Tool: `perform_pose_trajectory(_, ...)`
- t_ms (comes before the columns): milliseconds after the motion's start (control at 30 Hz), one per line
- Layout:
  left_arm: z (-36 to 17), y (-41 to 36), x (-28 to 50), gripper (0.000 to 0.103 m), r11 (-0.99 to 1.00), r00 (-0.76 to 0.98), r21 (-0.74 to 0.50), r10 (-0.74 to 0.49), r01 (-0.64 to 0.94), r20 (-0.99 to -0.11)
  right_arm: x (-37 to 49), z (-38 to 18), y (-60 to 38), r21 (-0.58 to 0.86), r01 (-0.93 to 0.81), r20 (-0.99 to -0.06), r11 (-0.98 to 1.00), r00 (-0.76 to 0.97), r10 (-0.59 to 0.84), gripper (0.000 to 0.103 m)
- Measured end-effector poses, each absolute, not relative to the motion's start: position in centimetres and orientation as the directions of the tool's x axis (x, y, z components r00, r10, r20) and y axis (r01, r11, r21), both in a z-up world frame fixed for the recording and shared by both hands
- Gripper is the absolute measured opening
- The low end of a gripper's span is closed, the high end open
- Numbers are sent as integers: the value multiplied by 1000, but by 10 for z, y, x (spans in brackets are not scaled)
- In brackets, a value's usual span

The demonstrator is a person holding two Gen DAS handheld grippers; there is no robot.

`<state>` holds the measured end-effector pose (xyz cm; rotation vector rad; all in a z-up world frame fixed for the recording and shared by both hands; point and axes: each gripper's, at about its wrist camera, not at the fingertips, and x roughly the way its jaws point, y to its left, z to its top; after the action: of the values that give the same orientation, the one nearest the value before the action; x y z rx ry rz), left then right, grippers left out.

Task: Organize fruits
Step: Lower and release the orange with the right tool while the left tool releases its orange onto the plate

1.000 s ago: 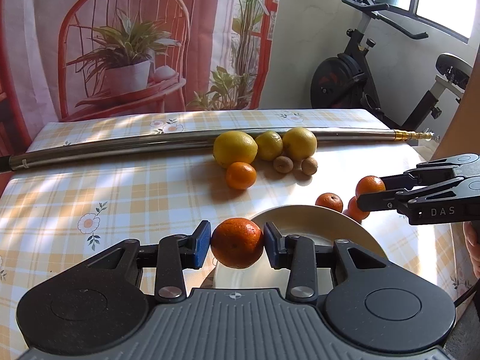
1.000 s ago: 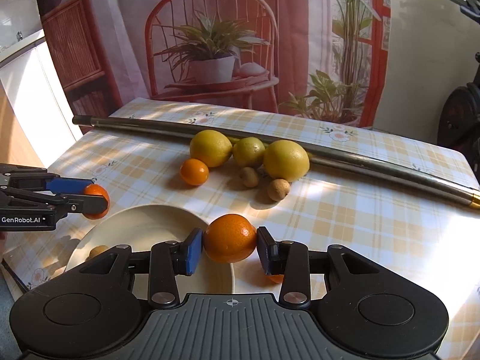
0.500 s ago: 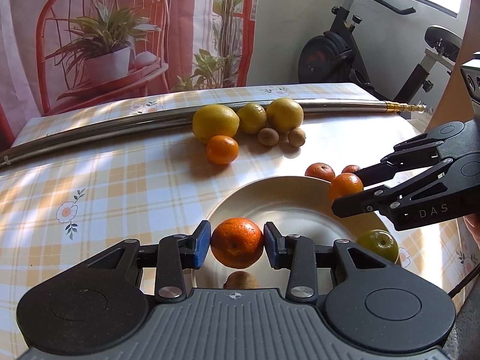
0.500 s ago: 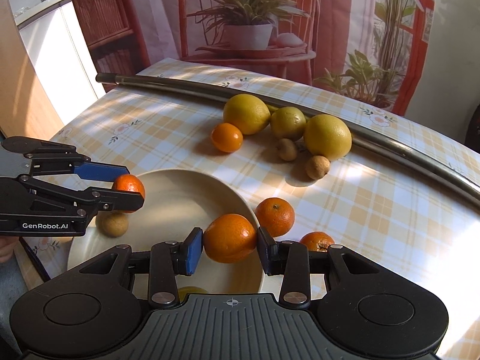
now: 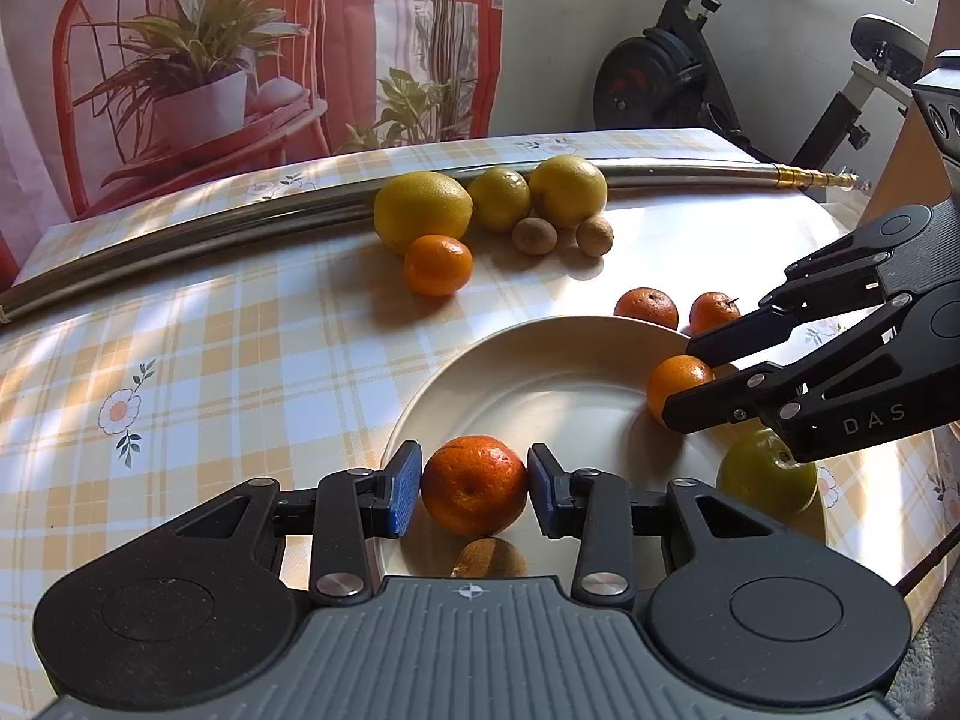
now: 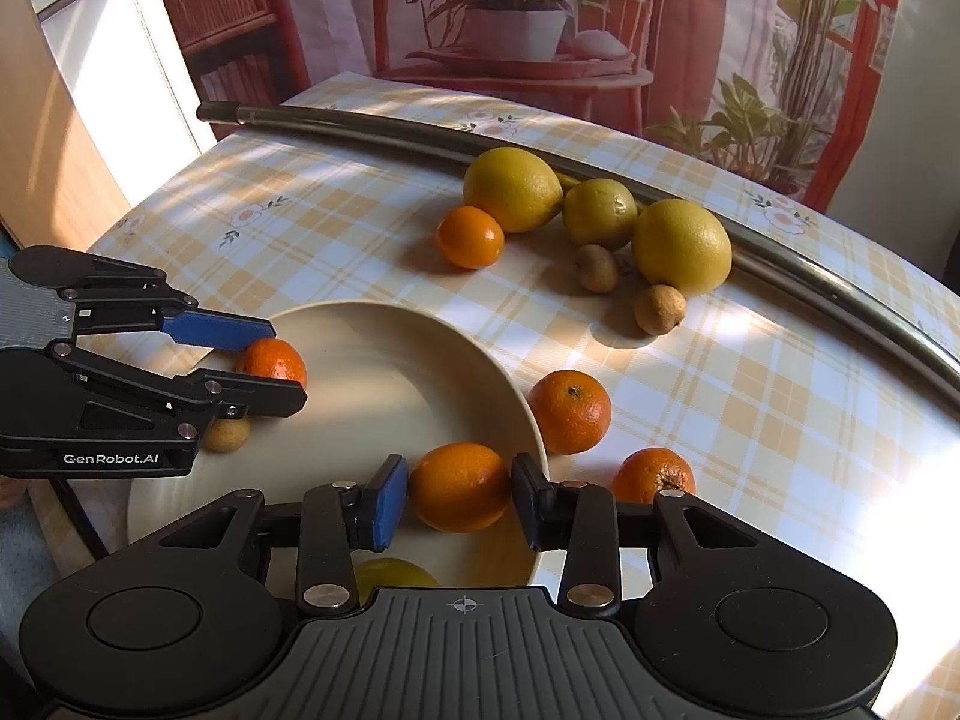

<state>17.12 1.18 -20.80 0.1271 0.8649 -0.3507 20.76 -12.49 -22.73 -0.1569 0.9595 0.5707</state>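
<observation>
Checked tablecloth (image 5: 240, 348), exercise bike (image 5: 690, 78) behind | cream plate (image 5: 540, 372) | both claws pinching oranges: left claw (image 5: 474, 489), right claw (image 6: 459, 495)

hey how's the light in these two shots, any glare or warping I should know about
Left wrist view: hard sunlight blows out the tablecloth by the kiwis, and the metal pole bows from fisheye distortion. Right wrist view: glare whitens the cloth's near right corner, the plate lies half in shadow, and the orange in the right hand-held gripper stays sharp.
</observation>
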Motion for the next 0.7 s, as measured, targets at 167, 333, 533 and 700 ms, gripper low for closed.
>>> perform_pose_trajectory(167,-208,13,174,41,937,591,-42,-253,347,-766,207,-229,-125,118,-522,-819,845,431,380,35)
perform_pose_trajectory(333,-208,17,176,41,941,580,-71,-262,330,-771,206,-229,-127,117,-517,-820,848,431,376,36)
perform_pose_trajectory(533,-203,24,176,41,942,590,-115,-289,315,-754,203,-221,-132,129,-503,-798,855,458,391,42)
perform_pose_trajectory(700,-194,37,179,41,939,610,-192,-333,287,-719,206,-209,-140,141,-467,-759,873,516,398,42)
